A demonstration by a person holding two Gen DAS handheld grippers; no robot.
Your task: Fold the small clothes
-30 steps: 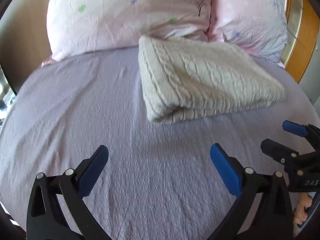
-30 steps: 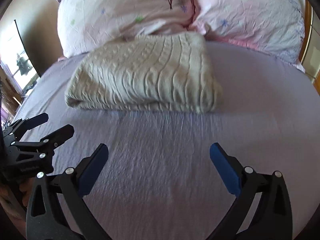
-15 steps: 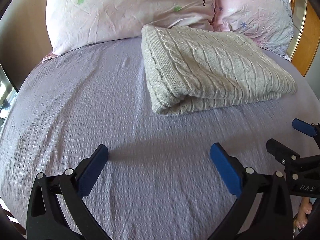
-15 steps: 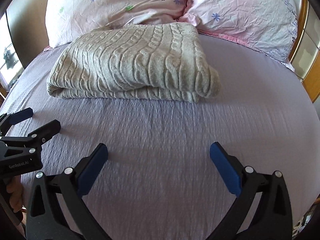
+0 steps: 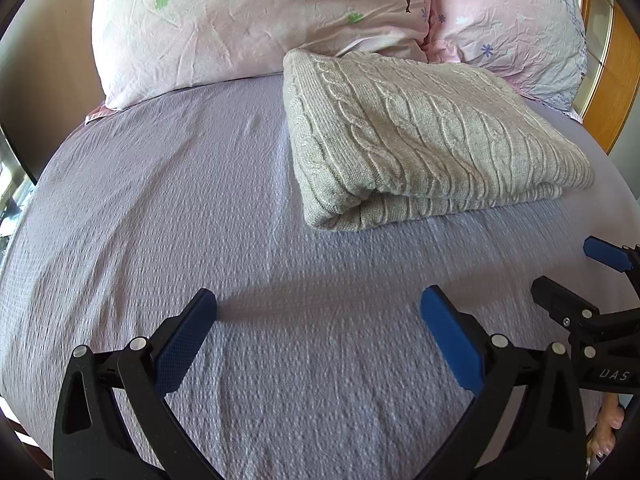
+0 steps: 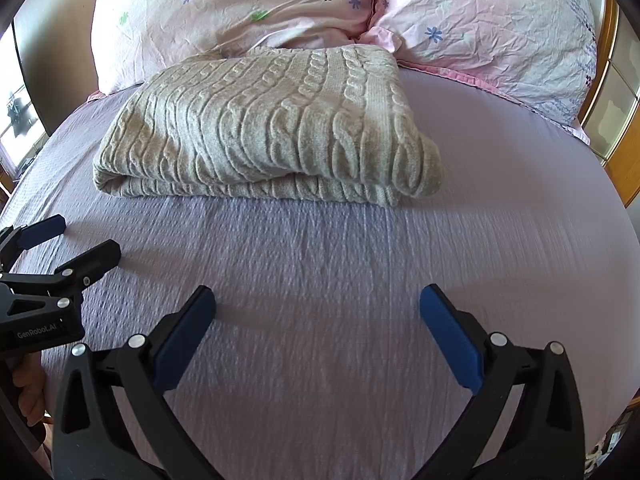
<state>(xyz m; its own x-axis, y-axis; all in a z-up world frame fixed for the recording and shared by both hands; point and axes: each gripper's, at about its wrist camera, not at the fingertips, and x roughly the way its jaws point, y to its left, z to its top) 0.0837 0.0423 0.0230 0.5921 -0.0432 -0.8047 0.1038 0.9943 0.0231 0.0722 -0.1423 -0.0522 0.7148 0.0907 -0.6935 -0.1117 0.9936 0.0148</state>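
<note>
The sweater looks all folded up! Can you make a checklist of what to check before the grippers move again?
1. Cable-knit sweater folded into a neat bundle: ok.
2. Sweater lying on the bedsheet, not hanging off: ok.
3. Left gripper open, holding nothing: ok.
4. Right gripper open, holding nothing: ok.
5. Both grippers apart from the sweater: ok.
6. Sleeves tucked inside: cannot tell.

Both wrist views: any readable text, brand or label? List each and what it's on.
"GenRobot.AI", white print on the black body of the left claw, seen at the left edge of the right wrist view.
"DAS", white letters on the black body of the right claw, at the right edge of the left wrist view; the rest is cut off by the frame.
Sweater, pillows and sheet: no text visible.
</note>
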